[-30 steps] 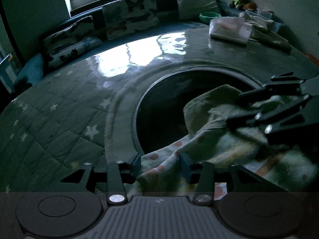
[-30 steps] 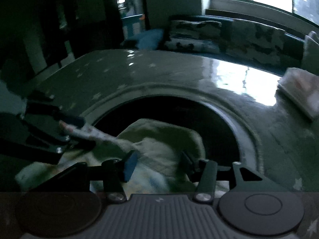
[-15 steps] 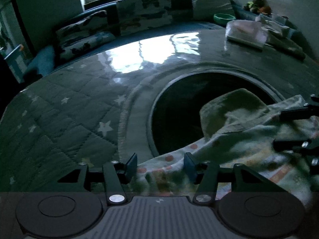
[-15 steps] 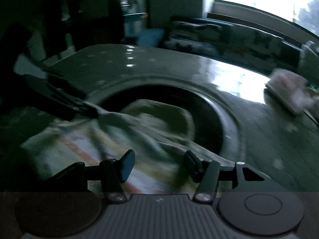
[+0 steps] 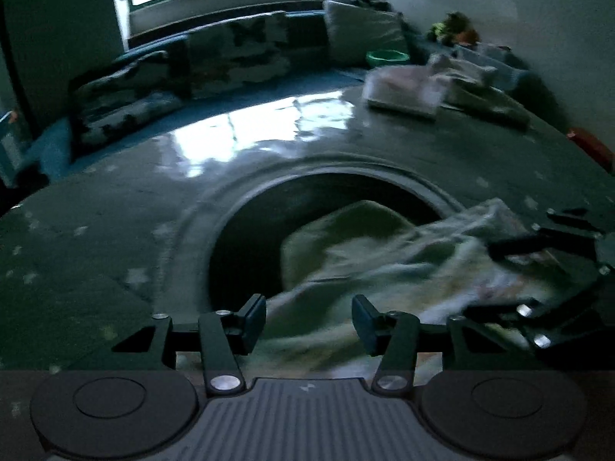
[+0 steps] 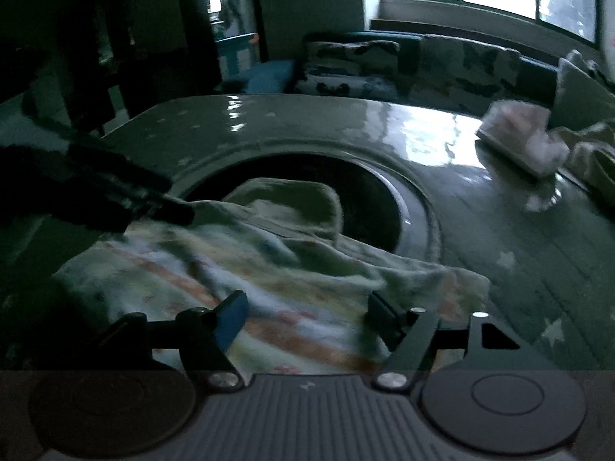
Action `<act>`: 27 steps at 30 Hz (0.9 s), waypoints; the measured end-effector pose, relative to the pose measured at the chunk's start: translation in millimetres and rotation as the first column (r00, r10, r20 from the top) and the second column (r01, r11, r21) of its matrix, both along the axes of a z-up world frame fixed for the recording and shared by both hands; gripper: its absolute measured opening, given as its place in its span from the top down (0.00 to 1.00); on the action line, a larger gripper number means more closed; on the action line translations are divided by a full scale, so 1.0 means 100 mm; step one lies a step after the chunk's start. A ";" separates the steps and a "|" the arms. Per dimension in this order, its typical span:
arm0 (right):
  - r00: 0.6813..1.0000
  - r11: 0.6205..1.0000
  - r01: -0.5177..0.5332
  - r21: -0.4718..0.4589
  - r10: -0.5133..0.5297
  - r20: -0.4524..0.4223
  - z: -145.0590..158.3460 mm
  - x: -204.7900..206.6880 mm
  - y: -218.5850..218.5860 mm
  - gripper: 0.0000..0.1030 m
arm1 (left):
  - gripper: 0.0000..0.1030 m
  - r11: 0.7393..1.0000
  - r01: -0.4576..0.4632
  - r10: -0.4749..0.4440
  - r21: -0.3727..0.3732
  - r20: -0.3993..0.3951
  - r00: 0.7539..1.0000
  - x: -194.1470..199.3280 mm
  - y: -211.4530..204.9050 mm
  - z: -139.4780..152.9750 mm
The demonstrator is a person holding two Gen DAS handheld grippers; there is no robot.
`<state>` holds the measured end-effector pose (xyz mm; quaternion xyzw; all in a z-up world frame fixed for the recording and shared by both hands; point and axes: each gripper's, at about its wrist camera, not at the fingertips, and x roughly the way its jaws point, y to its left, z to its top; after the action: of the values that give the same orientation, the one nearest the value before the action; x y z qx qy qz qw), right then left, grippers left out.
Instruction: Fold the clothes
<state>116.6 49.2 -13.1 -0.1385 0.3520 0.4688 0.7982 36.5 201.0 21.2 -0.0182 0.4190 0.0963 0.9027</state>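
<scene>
A pale patterned garment [image 5: 384,265] with orange stripes lies rumpled on the dark quilted mat, partly over the mat's dark round centre [image 5: 307,211]. It also shows in the right wrist view [image 6: 269,276]. My left gripper [image 5: 309,320] is open, its fingers low over the garment's near edge, holding nothing. My right gripper [image 6: 307,317] is open above the striped part of the garment. Each gripper shows in the other's view: the right one at the garment's right side [image 5: 538,269], the left one at its left edge [image 6: 115,196].
A folded pile of pale clothes [image 5: 407,88] lies at the far right of the mat, with more loose clothes [image 5: 484,92] beside it. Cushions [image 5: 238,50] line a bench under the window. A green bowl [image 5: 386,55] sits behind.
Both grippers have opened wider and the garment lies spread on the mat. The left gripper has let go of the garment edge it pinched a second ago and pulled back.
</scene>
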 end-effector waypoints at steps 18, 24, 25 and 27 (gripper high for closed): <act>0.999 0.999 0.015 0.041 -0.017 0.047 0.05 -0.05 -0.05 0.00 | 0.49 0.999 -0.052 0.052 0.000 -0.041 0.998 0.25 -0.01 -0.23; 0.998 0.999 0.039 0.014 -0.039 0.047 -0.08 -0.07 -0.03 0.00 | 0.49 0.998 -0.065 0.065 -0.015 -0.035 0.997 0.18 0.01 -0.17; 0.998 0.999 0.038 0.012 -0.038 0.052 -0.09 -0.07 -0.03 0.00 | 0.49 0.997 -0.070 0.069 -0.017 -0.031 0.997 0.15 0.01 -0.15; 0.998 0.999 0.032 0.003 -0.032 0.063 -0.10 -0.08 -0.02 0.00 | 0.49 0.997 -0.074 0.073 -0.024 -0.020 0.997 0.10 0.00 -0.12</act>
<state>108.5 47.3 -23.6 -0.1467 0.3285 0.4516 0.8165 46.2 201.3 9.5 -0.0440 0.4279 0.1244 0.8941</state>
